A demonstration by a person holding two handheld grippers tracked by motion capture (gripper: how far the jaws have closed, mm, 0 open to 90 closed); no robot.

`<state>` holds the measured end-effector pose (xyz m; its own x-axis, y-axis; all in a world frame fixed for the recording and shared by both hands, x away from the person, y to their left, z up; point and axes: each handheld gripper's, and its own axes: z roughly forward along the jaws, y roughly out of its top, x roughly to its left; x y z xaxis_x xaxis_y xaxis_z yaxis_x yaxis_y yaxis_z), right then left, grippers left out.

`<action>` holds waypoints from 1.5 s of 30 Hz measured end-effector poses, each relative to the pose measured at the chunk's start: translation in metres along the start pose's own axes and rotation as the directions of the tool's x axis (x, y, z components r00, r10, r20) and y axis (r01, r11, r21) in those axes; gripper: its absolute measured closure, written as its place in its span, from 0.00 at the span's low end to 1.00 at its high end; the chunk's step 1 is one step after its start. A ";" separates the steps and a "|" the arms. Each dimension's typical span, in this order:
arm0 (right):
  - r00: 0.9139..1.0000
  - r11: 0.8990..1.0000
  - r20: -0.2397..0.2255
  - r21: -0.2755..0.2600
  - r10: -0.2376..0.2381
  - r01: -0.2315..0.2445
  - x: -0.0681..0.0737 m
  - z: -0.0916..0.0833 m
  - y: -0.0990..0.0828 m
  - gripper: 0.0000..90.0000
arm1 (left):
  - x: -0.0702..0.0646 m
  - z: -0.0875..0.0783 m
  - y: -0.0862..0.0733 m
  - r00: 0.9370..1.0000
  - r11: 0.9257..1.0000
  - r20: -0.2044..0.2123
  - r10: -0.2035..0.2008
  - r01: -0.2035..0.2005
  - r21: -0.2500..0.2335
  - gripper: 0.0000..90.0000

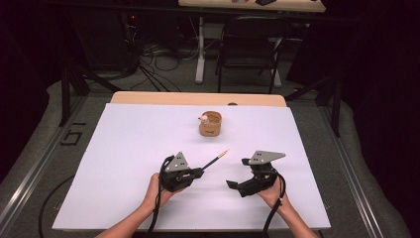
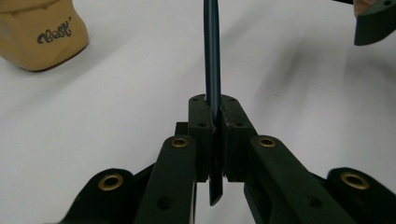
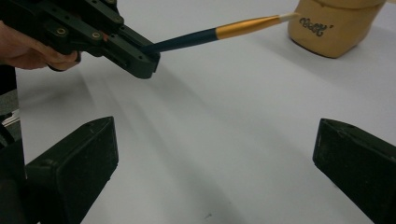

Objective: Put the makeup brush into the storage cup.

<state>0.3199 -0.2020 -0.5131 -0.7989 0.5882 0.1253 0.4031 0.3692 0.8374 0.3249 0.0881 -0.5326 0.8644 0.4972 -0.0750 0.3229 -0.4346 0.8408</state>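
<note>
Now my left claw [image 1: 202, 171] is clamped on the brush [image 1: 216, 159] — its tip aims at the cup [image 1: 210, 123], well short of it. Right claw [image 1: 237, 174] hangs apart, empty, beside the brush.

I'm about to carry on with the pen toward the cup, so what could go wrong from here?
The left gripper clamps the pen near its tail end, so most of it sticks out and may pivot or slip. The small tan cup stands free on the white table and a nudge from the tip could tip it. The right gripper, open, sits close beside.
</note>
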 end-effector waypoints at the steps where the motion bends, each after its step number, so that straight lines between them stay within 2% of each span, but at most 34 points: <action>1: 1.000 1.000 0.004 -0.005 -0.001 0.001 0.001 0.001 0.001 0.00 | 0.000 0.001 0.000 1.000 1.000 -0.001 -0.001 0.001 -0.002 0.95; 3: 1.000 1.000 -0.017 -0.012 0.014 -0.014 0.001 0.004 0.003 0.00 | 0.000 0.002 0.000 1.000 1.000 -0.005 -0.005 0.005 -0.008 0.95; 15: 0.999 0.999 -0.031 -0.035 0.038 -0.039 -0.002 0.022 0.013 0.05 | -0.005 0.008 0.002 0.999 0.999 -0.027 -0.022 0.021 -0.042 0.95; 18: 0.998 0.997 -0.034 -0.050 0.053 -0.055 -0.003 0.024 0.015 0.15 | -0.006 0.009 0.002 0.999 0.999 -0.034 -0.024 0.022 -0.045 0.95; 22: 0.997 0.995 -0.028 -0.074 0.066 -0.068 -0.003 0.026 0.018 0.23 | -0.007 0.011 0.003 0.999 0.998 -0.034 -0.031 0.030 -0.051 0.95; 25: 0.998 0.994 -0.004 -0.088 0.066 -0.066 -0.002 0.029 0.022 0.29 | -0.008 0.013 0.003 0.999 0.998 -0.036 -0.031 0.029 -0.055 0.95; 31: 0.994 0.986 0.014 -0.124 0.112 -0.110 -0.004 0.033 0.025 0.44 | -0.010 0.015 0.003 0.999 0.998 -0.034 -0.030 0.029 -0.055 0.95; 36: 0.992 0.982 0.041 -0.150 0.123 -0.116 -0.004 0.033 0.027 0.55 | -0.010 0.016 0.003 0.999 0.998 -0.032 -0.034 0.032 -0.055 0.95; 41: 0.989 0.976 0.026 -0.167 0.144 -0.138 -0.004 0.033 0.028 0.61 | -0.010 0.019 0.002 0.999 0.998 -0.031 -0.036 0.035 -0.044 0.94; 45: 0.990 0.973 0.016 -0.186 0.143 -0.137 -0.003 0.032 0.030 0.68 | -0.010 0.021 0.002 0.999 0.999 -0.022 -0.040 0.039 -0.033 0.94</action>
<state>0.3485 -0.1697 -0.5053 -0.7261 0.6461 0.2351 0.4191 0.1448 0.8963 0.3252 0.0665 -0.5420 0.8421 0.5306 -0.0961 0.3431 -0.3898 0.8546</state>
